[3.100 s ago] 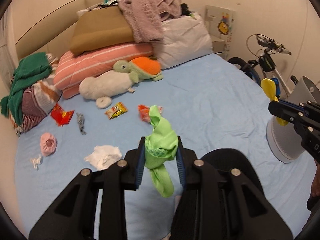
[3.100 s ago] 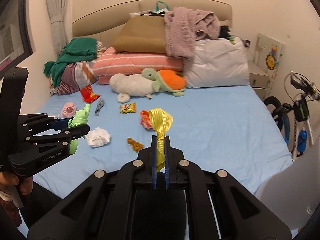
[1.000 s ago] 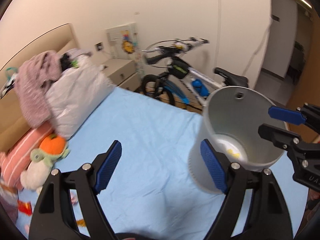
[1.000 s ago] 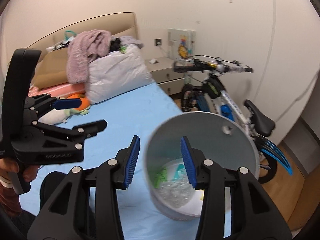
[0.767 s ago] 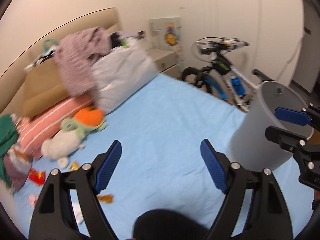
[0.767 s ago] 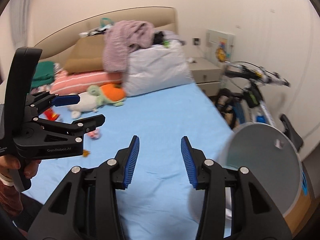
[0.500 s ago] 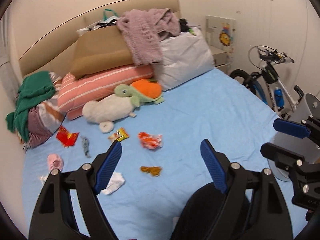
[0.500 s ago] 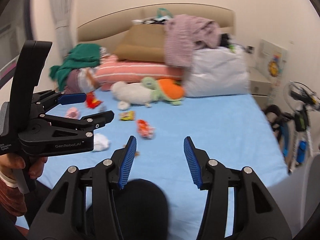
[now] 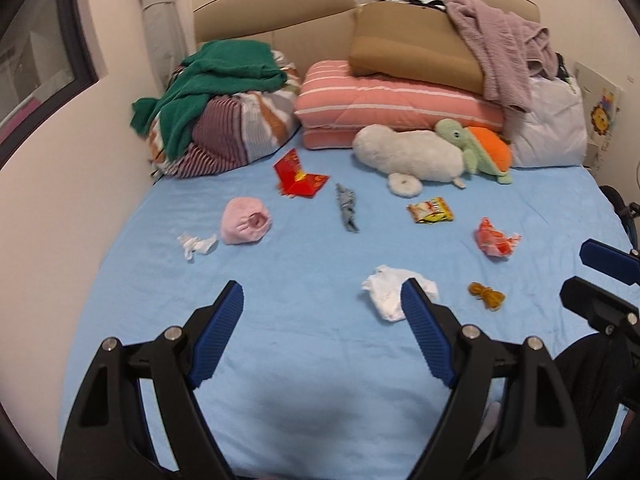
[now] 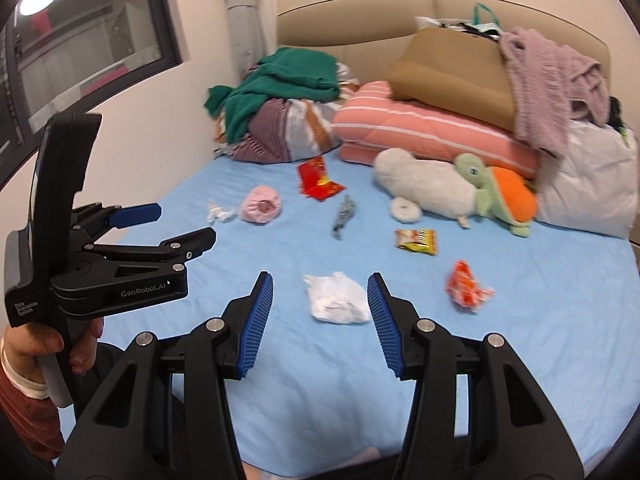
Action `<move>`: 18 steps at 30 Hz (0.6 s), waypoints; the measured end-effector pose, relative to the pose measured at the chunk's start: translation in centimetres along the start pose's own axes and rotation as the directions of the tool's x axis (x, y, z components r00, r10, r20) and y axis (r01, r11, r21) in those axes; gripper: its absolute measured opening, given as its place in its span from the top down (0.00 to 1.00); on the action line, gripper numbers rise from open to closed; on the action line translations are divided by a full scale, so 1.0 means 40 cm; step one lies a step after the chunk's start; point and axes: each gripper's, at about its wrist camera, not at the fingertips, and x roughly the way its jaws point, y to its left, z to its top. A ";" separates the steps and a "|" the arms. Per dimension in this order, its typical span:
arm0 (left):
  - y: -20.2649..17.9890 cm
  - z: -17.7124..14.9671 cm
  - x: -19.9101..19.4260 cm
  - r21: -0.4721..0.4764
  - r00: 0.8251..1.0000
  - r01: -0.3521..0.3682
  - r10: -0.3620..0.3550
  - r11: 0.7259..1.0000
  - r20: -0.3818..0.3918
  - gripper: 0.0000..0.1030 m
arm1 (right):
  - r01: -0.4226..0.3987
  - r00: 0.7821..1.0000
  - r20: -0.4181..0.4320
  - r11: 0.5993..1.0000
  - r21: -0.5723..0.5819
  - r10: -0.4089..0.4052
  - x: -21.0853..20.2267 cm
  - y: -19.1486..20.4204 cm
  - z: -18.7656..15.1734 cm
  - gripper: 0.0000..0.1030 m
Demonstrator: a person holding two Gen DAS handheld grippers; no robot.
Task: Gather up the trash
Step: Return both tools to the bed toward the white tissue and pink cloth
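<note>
Ahead of the left gripper (image 9: 322, 332) in its own wrist view: jaws wide apart, nothing between the pads, pale blue bed sheet (image 9: 300, 272) showing in the gap. Crumpled white tissue wad (image 9: 394, 294) lies on the sheet just off the right-hand pad, part hidden behind its tip, so off-centre for this hand. Small brown-orange scrap (image 9: 486, 295) sits right of the tissue, red-and-white crumpled wrapper (image 9: 495, 242) beyond it, yellow snack packet (image 9: 430, 211) further up, grey twisted strip (image 9: 347, 213) mid-bed, red folded packet (image 9: 298, 178) and pink crumpled cloth ball (image 9: 246, 221) to the left with a small white paper twist (image 9: 197, 243) beside it. Right wrist view: right gripper (image 10: 320, 320) jaws about half open, empty, having just widened with nothing in the gap; same white tissue wad (image 10: 338, 298) lies dead ahead, framed between the two pads but beyond their tips, not touched. Its longer side looks to run roughly across the jaw line, though it's a lump with no strong axis. My read: right hand is the nearer and better lined up, a straight push forward and down reaches it. Left gripper (image 10: 176, 224) shows at left, jaws apart, held in a hand (image 10: 48, 344). Surface is a soft bed, so pads will sink in. Pillows, clothes and plush toys piled at the headboard, curtain and window on the left wall.
</note>
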 end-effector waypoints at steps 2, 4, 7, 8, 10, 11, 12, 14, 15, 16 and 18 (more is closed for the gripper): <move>0.063 -0.013 0.019 -0.046 0.999 -0.029 0.029 0.999 -0.018 0.21 | -0.022 1.000 -0.004 0.999 -0.028 0.022 0.036 0.040 0.017 0.54; 0.129 -0.023 0.033 -0.099 0.998 -0.054 0.051 0.994 -0.032 0.21 | -0.046 0.999 -0.013 0.998 -0.049 0.045 0.078 0.074 0.038 0.54; 0.214 -0.032 0.053 -0.158 0.996 -0.090 0.084 0.983 -0.042 0.21 | -0.074 0.997 -0.033 0.994 -0.077 0.071 0.147 0.125 0.066 0.54; 0.236 -0.034 0.057 -0.170 0.995 -0.100 0.094 0.980 -0.045 0.21 | -0.084 0.996 -0.038 0.993 -0.084 0.081 0.168 0.138 0.074 0.54; 0.291 -0.035 0.078 -0.197 0.992 -0.124 0.116 0.973 -0.054 0.21 | -0.096 0.995 -0.046 0.990 -0.099 0.092 0.212 0.168 0.096 0.54; 0.314 -0.035 0.087 -0.208 0.990 -0.134 0.125 0.969 -0.059 0.21 | -0.102 0.994 -0.048 0.989 -0.106 0.098 0.234 0.182 0.106 0.54; 0.337 -0.037 0.098 -0.218 0.989 -0.142 0.132 0.966 -0.063 0.21 | -0.109 0.993 -0.050 0.988 -0.112 0.104 0.251 0.191 0.115 0.54; 0.380 -0.038 0.124 -0.232 0.986 -0.161 0.148 0.959 -0.073 0.21 | -0.115 0.993 -0.055 0.985 -0.126 0.109 0.299 0.216 0.137 0.54; 0.401 -0.038 0.142 -0.239 0.984 -0.171 0.157 0.956 -0.080 0.21 | -0.120 0.992 -0.058 0.984 -0.131 0.113 0.323 0.228 0.147 0.54; 0.420 -0.036 0.161 -0.244 0.983 -0.180 0.163 0.953 -0.089 0.21 | -0.124 0.991 -0.061 0.983 -0.137 0.117 0.353 0.241 0.160 0.54; 0.455 -0.032 0.197 -0.252 0.980 -0.193 0.172 0.948 -0.101 0.21 | -0.125 0.991 -0.068 0.981 -0.148 0.116 0.402 0.261 0.177 0.54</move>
